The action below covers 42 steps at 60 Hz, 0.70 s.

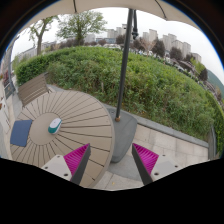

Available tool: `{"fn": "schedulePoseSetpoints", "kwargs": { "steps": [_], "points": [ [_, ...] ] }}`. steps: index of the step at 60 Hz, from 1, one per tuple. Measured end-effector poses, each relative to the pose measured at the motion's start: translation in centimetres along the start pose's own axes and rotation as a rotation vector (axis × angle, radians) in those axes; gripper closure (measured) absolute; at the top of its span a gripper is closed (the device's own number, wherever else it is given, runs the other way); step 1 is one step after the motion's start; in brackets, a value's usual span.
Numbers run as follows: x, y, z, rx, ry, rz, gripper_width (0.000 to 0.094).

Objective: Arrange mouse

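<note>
Outdoors on a paved terrace with a hedge (120,75) behind, the round wooden table (70,125) holds a mouse (54,126) beside a blue pad (21,133), while the gripper (112,160) hangs spread and empty near the table's edge.

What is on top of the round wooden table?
On the round wooden table lie a dark blue mat and a mouse beside it. The tool is open, its fingers empty. Anything under the mat is hidden.

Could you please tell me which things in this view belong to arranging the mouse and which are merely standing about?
Job: mouse; blue mouse pad; round wooden table; hand-held gripper, open and empty.
Standing about: parasol pole; wooden bench; hedge.
</note>
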<state>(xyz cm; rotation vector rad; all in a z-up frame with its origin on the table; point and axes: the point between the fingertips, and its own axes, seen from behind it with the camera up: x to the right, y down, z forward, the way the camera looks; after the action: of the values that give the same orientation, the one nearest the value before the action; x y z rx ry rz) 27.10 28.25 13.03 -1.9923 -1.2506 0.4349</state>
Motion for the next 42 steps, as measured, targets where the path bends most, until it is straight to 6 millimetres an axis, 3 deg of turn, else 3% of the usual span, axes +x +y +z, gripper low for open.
{"fn": "schedulePoseSetpoints", "kwargs": {
  "steps": [8,25,42],
  "points": [
    [-1.7,0.0,-0.4,0.008,-0.034,-0.048,0.0086],
    [-11.0,1.3,-1.6,0.016,-0.129,-0.074,0.0085],
    [-20.4,2.8,-4.6,0.052,-0.226,-0.156,0.0084]
  ]
}}
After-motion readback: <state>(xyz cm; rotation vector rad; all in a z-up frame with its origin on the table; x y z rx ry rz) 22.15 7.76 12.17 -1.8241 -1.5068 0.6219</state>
